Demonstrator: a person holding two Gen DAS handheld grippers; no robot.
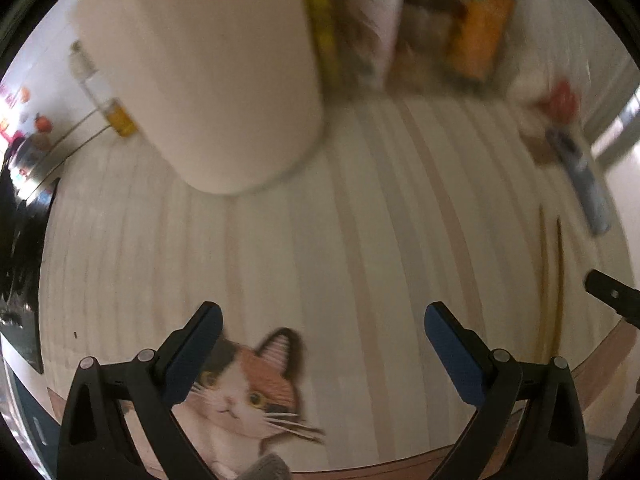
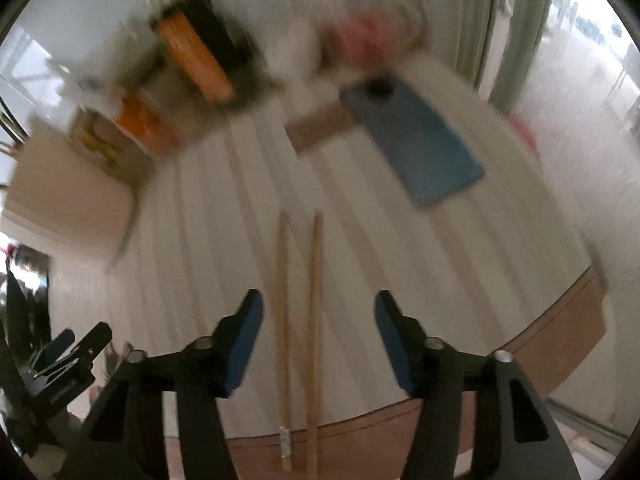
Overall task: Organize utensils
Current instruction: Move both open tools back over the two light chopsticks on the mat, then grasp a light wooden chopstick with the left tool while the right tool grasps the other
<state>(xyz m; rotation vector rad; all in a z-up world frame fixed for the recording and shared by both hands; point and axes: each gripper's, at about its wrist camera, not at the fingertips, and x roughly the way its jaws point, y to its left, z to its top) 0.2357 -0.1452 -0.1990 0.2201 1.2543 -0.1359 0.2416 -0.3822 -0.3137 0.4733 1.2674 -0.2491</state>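
I have the right gripper [image 2: 318, 336] pointing steeply down over the table [image 2: 224, 240], and between its blue-padded fingers [image 2: 244, 340] lie the two chopsticks [image 2: 298, 320]; the fingers stand partly apart, a gap on either side of the sticks, pressing on nothing; the chopsticks are long, thin and pale wood, lying side by side and nearly parallel, slightly closer at the far tips than near me; their near ends run past the table's near edge, over its brown border; the left stick carries a small pale band close to that end; both rest flat on a striped cream cloth that covers the table.

From the left wrist view the same chopsticks [image 1: 552, 276] show as two thin dark-gold lines close to the table's right edge; the left gripper [image 1: 324, 344] hangs well apart from them, its fingers [image 1: 196, 356] spread wide and empty, above a printed calico cat [image 1: 244, 392] on the cloth near the near edge.

Toward the far edge everything is blurred; I make out a large cream cylinder [image 1: 204, 80] at the far left, an orange package [image 2: 196, 60] behind it, and a blue phone-like slab [image 2: 416, 140] lying flat toward the far right corner; a tip of the right gripper [image 1: 612, 292] pokes in at the left view's right side.
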